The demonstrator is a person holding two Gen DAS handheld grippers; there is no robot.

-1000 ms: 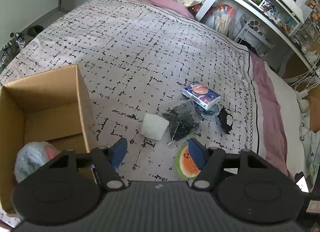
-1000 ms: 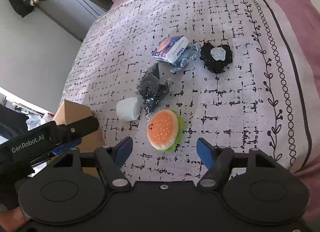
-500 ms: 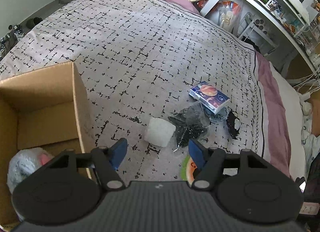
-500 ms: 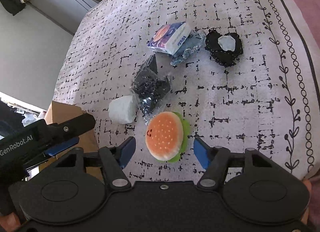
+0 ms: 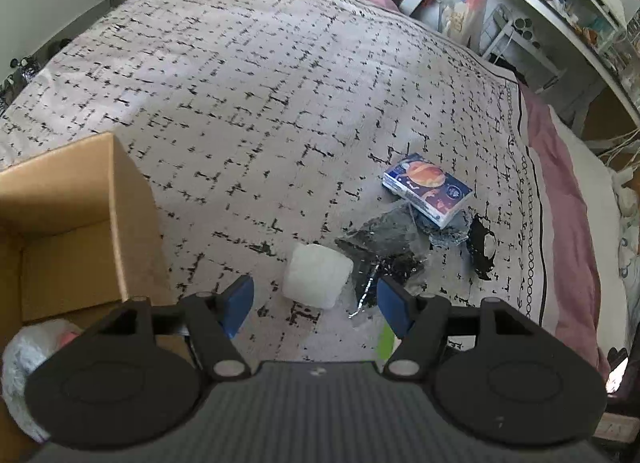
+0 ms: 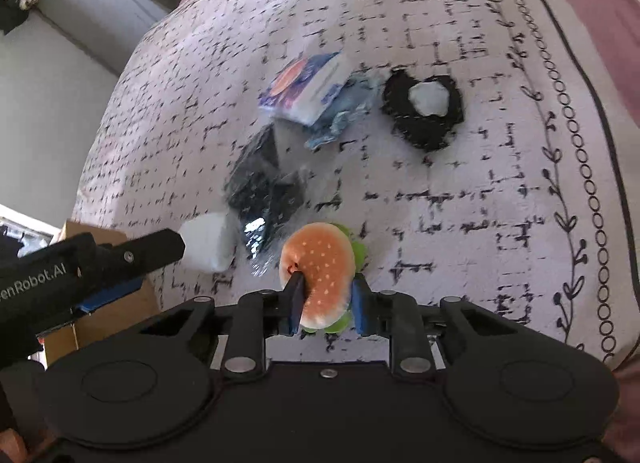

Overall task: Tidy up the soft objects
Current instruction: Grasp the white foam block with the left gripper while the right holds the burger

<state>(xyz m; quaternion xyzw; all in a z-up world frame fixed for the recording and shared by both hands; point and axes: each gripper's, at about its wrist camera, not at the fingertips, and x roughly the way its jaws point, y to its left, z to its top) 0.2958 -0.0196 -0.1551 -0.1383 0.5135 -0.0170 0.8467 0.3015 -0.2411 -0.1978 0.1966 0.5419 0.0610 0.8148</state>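
I've got the right gripper point(image 6: 326, 305) closing on the orange plush burger toy with green felt lettuce point(image 6: 322, 275), pads already denting both sides of the bun; it sits on the grey black-flecked bedspread point(image 6: 460, 191), near edge. Squishy, v. light, so it should lift easily, but the fuzzy bun may squirm out. Best hold is mid-bun, not the lettuce frill. Left gripper point(image 5: 316, 305) hangs w/ jaws apart, nothing between them, just short of the white soft foam block point(image 5: 318, 281). Brown cardboard box point(image 5: 132, 223) is beside it, prob. the drop spot, 1 fluffy item already inside.
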